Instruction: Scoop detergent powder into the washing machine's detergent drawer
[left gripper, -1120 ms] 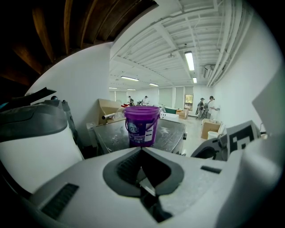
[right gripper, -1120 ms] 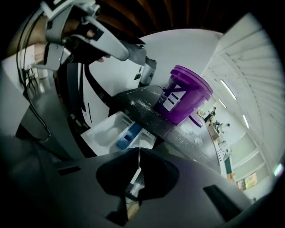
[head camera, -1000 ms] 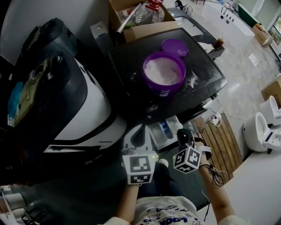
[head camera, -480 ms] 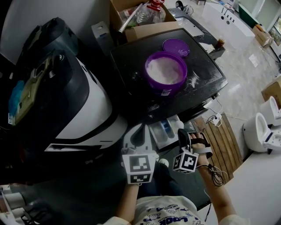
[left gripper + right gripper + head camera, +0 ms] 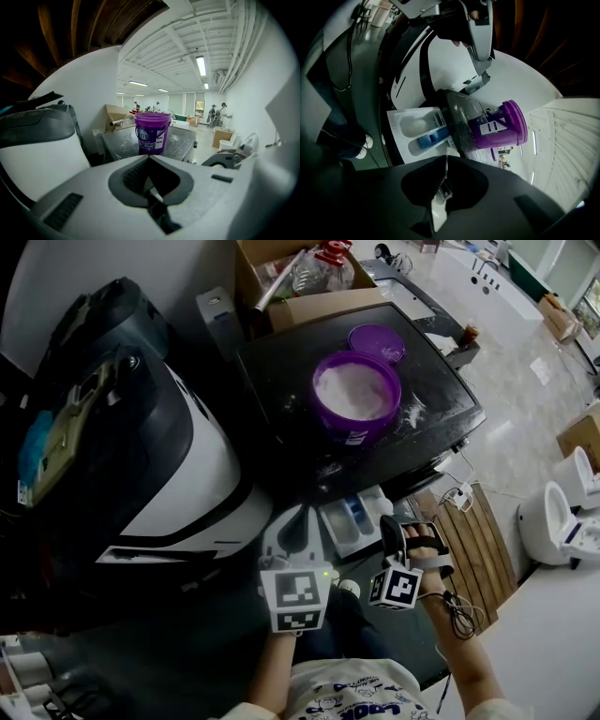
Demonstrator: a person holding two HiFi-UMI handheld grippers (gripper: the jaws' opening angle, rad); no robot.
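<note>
My left fingers (image 5: 103, 192) closed on nothing at the drawer's (image 5: 349, 519) left; my right fingers (image 5: 487, 197), at its right, pinch a thin clear strip (image 5: 446, 171). Beyond the drawer stands the open powder bucket (image 5: 354, 395).

A large open hall, more showroom or test floor than home. Bare pipes (image 5: 234, 42) and strip lights (image 5: 200, 65) ran under a white ceiling, and the floor (image 5: 525, 381) was pale and polished. Bathroom fixtures stood loose on it: toilets (image 5: 553, 512) at the right edge, a bathtub (image 5: 469, 277) at the far side. A cardboard box (image 5: 281, 296) of clutter sat behind the far-left corner of the washer (image 5: 281, 371), which stood free beside a slatted wooden platform (image 5: 478, 540). Several people (image 5: 220, 112) stood well back among further boxes.
</note>
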